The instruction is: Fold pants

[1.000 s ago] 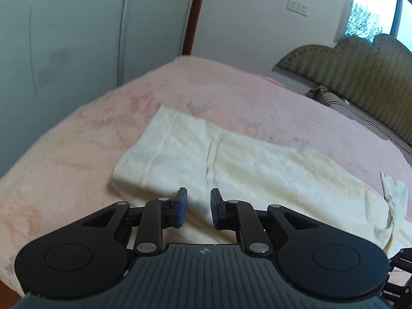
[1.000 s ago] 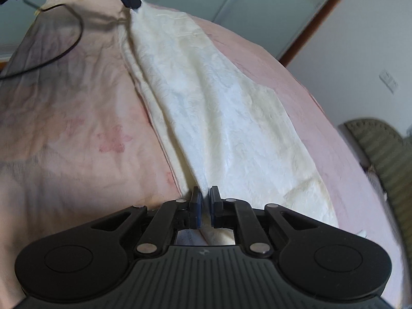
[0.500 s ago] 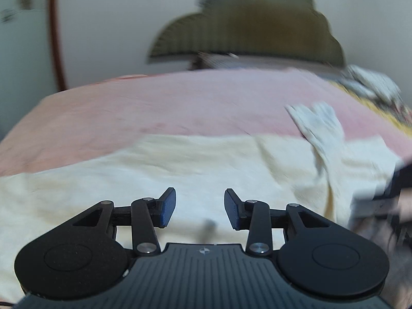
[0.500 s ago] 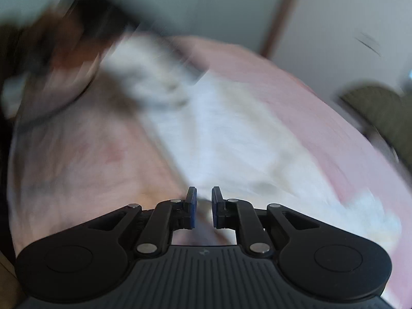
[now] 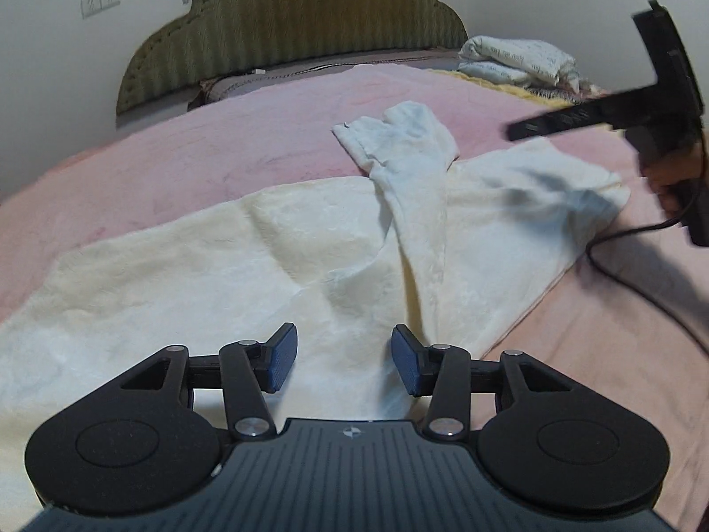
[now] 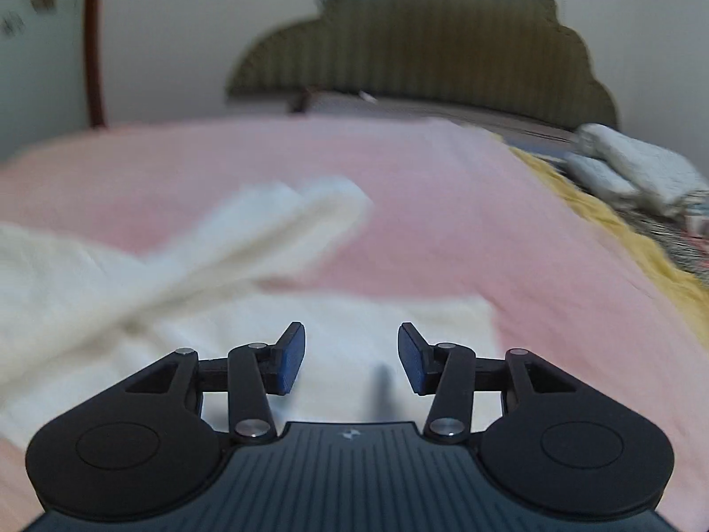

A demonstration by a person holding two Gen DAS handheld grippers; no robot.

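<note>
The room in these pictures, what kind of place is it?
Most likely a home bedroom: a bed under a pink cover, a padded headboard against the wall, and folded bedding near it. Cream pants lie on the cover.

I see pants [image 5: 310, 244]: cream cloth, soft, faint embossed texture, matt. Bedspread [image 5: 243, 142]: pink cloth, fuzzy nap, matt. Headboard [image 5: 288, 22]: olive ribbed upholstery. My left gripper [image 5: 343, 361] & right gripper [image 6: 351, 358]: matt black plastic w/ shiny metal pins, blue grainy pads [image 5: 280, 359]. Cable [image 5: 620, 239]: glossy black.
</note>
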